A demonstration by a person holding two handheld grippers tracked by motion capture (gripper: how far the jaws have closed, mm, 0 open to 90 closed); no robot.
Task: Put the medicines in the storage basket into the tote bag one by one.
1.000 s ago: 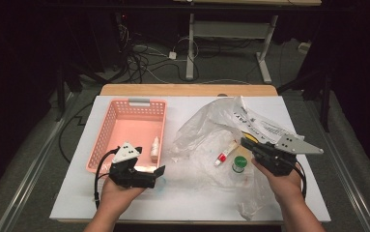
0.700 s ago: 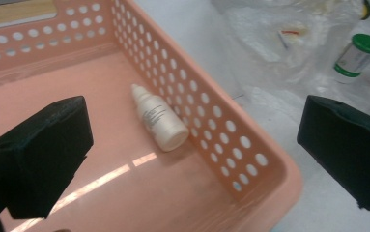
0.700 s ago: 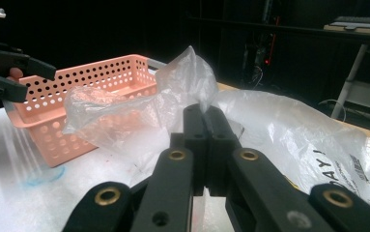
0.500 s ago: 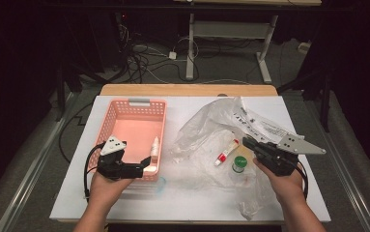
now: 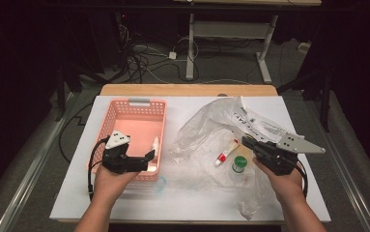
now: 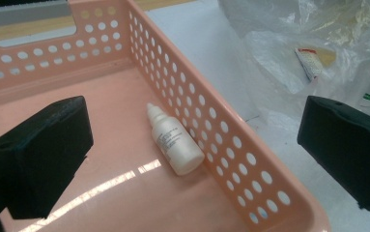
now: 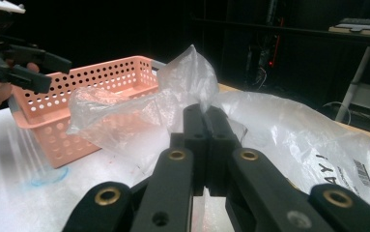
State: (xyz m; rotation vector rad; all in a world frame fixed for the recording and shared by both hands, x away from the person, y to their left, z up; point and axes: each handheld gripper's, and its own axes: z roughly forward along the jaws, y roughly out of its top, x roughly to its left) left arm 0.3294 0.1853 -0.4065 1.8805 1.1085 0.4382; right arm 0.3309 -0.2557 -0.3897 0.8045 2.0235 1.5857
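A pink perforated basket (image 5: 134, 108) stands on the left of the white table. A small white dropper bottle (image 6: 174, 143) lies inside it against the right wall. My left gripper (image 5: 148, 161) hovers over the basket's near right corner, jaws open wide and empty, one on each side of the wall in the left gripper view (image 6: 194, 140). My right gripper (image 7: 205, 115) is shut on a fold of the clear plastic bag (image 5: 211, 128), lifting it a little. Under the bag lie a red-and-white tube (image 5: 225, 152) and a green-capped bottle (image 5: 239, 164).
A printed white label (image 5: 262, 126) shows on the bag's far right part. A clear round piece with a bluish rim (image 5: 159, 183) lies on the table just in front of the basket. Beyond the table are desk legs and cables on a dark floor.
The left gripper has shifted a little left and away from the person, from in front of the basket to over its near right corner. The right gripper and the bag have kept still.
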